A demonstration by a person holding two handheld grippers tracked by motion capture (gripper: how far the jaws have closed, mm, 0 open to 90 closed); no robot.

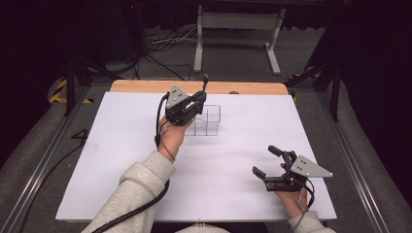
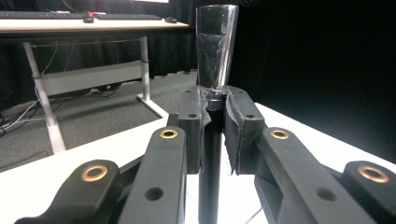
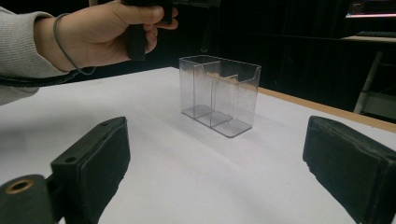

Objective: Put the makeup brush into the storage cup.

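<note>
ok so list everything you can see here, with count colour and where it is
organizer box: 1, clear plastic with compartments, standing on the white sheet behind the middle, nothing in it
stick: 1, dark and shiny, wider at its top end, upright in the left tongs above the box
white sheet: 1, covers most of the table
table: 1, wooden edge showing along the far side
desk frame: 1, white, on the grey floor beyond the table
left tongs: 1, black, closed on the stick
right tongs: 1, black, open, low over the sheet near the right front
sleeves: 2, light grey, at the bottom edge
</note>
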